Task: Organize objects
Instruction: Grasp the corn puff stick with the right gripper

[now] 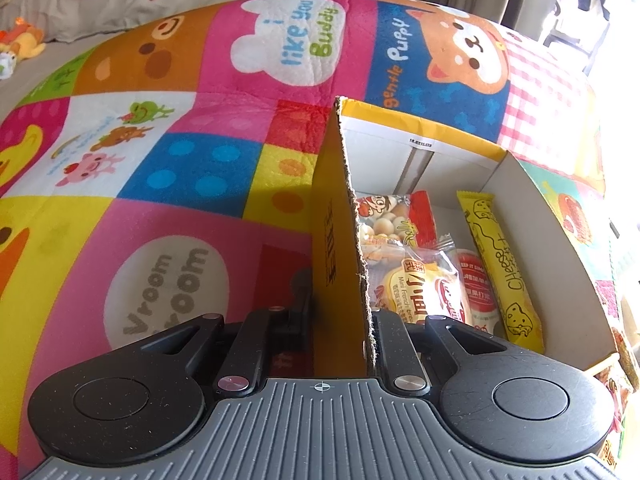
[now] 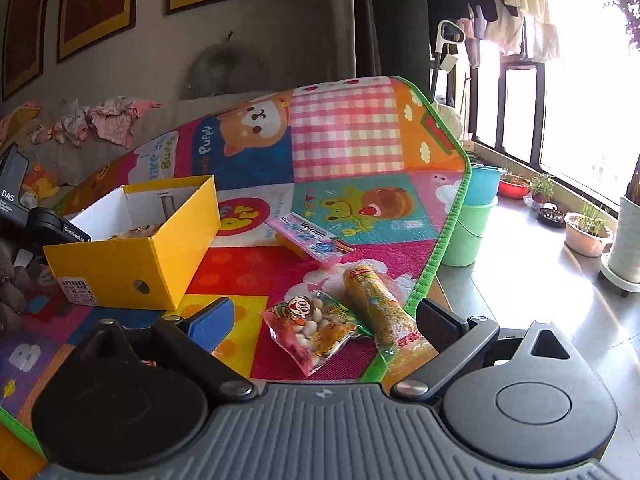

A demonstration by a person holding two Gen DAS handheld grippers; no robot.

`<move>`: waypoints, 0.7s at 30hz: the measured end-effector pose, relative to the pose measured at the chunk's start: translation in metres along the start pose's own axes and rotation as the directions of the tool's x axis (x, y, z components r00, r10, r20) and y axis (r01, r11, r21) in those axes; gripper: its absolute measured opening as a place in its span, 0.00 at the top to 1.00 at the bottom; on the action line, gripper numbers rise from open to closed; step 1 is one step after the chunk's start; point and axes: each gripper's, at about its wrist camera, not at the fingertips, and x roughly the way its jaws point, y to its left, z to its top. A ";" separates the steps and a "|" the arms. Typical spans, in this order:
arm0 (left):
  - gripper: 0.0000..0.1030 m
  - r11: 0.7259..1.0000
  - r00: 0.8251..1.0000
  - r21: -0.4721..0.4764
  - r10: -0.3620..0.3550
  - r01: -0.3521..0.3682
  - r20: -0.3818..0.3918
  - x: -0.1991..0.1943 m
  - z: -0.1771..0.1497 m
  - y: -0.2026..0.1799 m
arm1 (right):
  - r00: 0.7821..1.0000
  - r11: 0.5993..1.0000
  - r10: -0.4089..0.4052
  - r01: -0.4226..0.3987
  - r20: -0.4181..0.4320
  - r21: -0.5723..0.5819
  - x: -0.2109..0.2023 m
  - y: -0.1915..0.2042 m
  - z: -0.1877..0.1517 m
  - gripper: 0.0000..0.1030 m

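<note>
The left gripper (image 1: 340,320) is clamped on the near wall of the open yellow cardboard box (image 1: 332,216), one finger outside and one inside, steadying it on the patchwork cartoon play mat (image 1: 180,168) spread over the floor. The right gripper (image 2: 320,320) hangs with its jaws wide apart and nothing between them, low over the snacks left out on the mat. So the step in hand, as I judge it, is fetching the next loose packet to drop into the box, and the nearest candidate is the clear packet of small round biscuits with a cartoon face (image 2: 316,332), which lies right between the spread fingers. Just beside it, touching along one edge, lies a long yellow-green wrapped roll (image 2: 378,304), and farther back sits a flat pink box printed "Volcano" (image 2: 310,242); that makes three things outside the box. Inside I count four: another biscuit packet of the same kind (image 1: 394,216), a clear-wrapped mini bread (image 1: 416,288), a small red-and-white packet (image 1: 478,292), and a long yellow "Cheese" bar (image 1: 500,264) along the far wall (anything under the gripper body I cannot see). The next move calls for lowering the open jaws around the crinkly biscuit packet without catching the roll beside it, pinching an edge, since a flat bag gives little to hold.
</note>
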 end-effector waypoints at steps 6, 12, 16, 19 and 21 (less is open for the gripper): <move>0.84 1.000 1.000 -0.012 -0.021 0.021 0.002 0.000 -0.001 0.004 | 0.995 0.987 0.066 -0.076 -0.072 -0.142 0.013 0.008 0.006 0.09; 0.84 1.000 1.000 -0.009 -0.030 0.030 0.002 0.000 -0.001 0.006 | 0.993 0.997 -0.031 0.023 -0.110 -0.076 0.045 -0.020 0.028 0.27; 0.84 1.000 1.000 -0.010 -0.029 0.029 0.001 0.000 -0.001 0.006 | 0.974 0.998 -0.025 0.037 -0.226 0.051 0.082 -0.047 0.032 0.46; 0.84 1.000 1.000 -0.008 -0.031 0.031 0.000 0.000 -0.001 0.005 | 0.960 0.996 0.004 0.022 -0.281 0.090 0.101 -0.053 0.028 0.47; 0.84 0.999 0.999 -0.009 -0.034 0.034 -0.001 0.000 0.000 0.006 | 0.955 0.997 -0.014 0.036 -0.296 0.070 0.108 -0.046 0.026 0.48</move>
